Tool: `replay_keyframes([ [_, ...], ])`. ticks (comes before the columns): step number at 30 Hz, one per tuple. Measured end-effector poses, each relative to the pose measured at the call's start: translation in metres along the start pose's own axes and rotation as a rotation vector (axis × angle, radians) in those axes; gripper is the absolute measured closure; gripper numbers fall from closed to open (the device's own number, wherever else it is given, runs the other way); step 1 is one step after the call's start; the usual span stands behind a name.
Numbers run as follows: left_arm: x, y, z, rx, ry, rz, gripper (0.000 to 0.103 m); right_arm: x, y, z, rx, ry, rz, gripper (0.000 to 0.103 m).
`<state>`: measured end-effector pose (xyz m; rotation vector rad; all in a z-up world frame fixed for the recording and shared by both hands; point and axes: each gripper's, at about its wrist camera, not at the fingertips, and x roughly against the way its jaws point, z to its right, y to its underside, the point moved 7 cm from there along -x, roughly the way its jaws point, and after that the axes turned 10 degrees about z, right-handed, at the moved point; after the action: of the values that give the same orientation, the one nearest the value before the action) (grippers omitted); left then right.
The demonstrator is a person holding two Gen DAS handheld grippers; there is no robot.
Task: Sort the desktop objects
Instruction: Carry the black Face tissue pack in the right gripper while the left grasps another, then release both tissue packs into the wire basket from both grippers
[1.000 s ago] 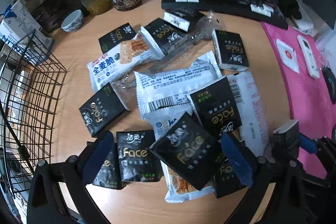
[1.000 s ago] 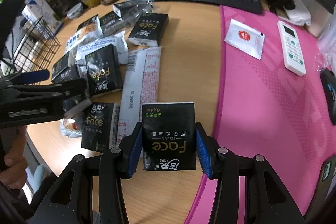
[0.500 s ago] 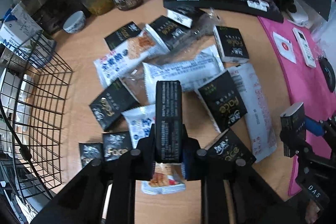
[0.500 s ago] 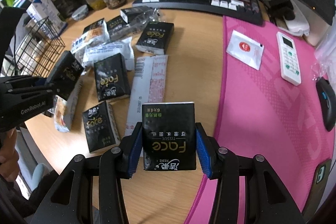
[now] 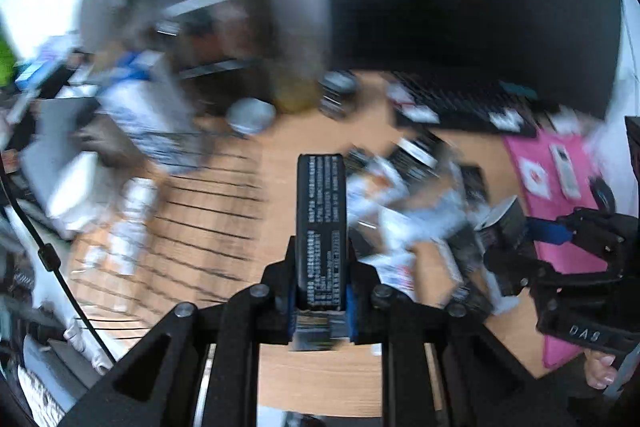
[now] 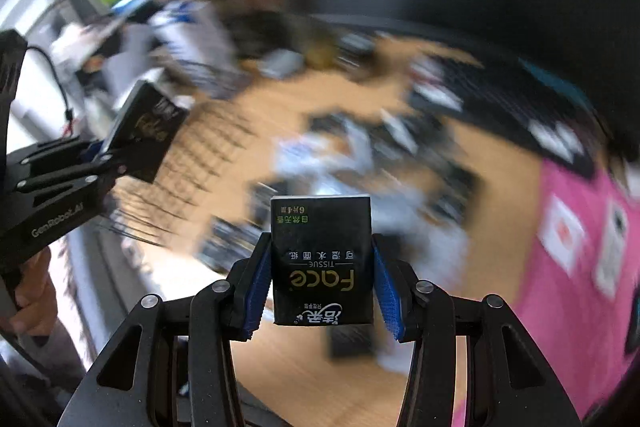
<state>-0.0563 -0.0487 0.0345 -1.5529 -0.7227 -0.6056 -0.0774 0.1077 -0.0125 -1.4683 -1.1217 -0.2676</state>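
My left gripper (image 5: 320,301) is shut on a black Face tissue pack (image 5: 319,227), held edge-on above the desk beside the black wire basket (image 5: 208,211). It also shows in the right wrist view (image 6: 146,131) at the left, over the basket (image 6: 192,163). My right gripper (image 6: 322,287) is shut on another black Face tissue pack (image 6: 322,259), held flat above the desk; it shows in the left wrist view (image 5: 508,223) at the right. Blurred tissue packs and snack wrappers (image 5: 408,203) lie on the wooden desk.
Both views are motion-blurred. A keyboard (image 5: 460,107) and dark monitor stand at the back. A pink mat (image 5: 560,187) with a white remote (image 5: 564,171) lies at the right. A white bowl (image 5: 250,115) and a jar (image 5: 338,95) stand at the back left.
Both grippers have lifted and swung left toward the wire basket, each keeping its tissue pack. A second ago the left gripper was open over the pile; it then closed on a pack.
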Motion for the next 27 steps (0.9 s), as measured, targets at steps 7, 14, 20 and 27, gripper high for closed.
replay_keyframes([
  [7, 0.016, 0.017, -0.133, 0.15, -0.19, -0.003, 0.085, -0.057, -0.066, -0.139, 0.198, -0.199, 0.008, 0.056],
  [14, -0.033, 0.068, -0.187, 0.241, -0.195, -0.13, 0.085, -0.144, -0.062, -0.207, 0.264, -0.219, -0.109, 0.055],
  [20, -0.047, 0.086, -0.195, 0.269, -0.151, -0.16, 0.084, -0.174, -0.057, -0.209, 0.246, -0.202, -0.146, 0.055],
  [27, -0.048, 0.085, -0.197, 0.289, -0.139, -0.133, 0.045, -0.18, -0.06, -0.212, 0.244, -0.201, -0.126, 0.048],
])
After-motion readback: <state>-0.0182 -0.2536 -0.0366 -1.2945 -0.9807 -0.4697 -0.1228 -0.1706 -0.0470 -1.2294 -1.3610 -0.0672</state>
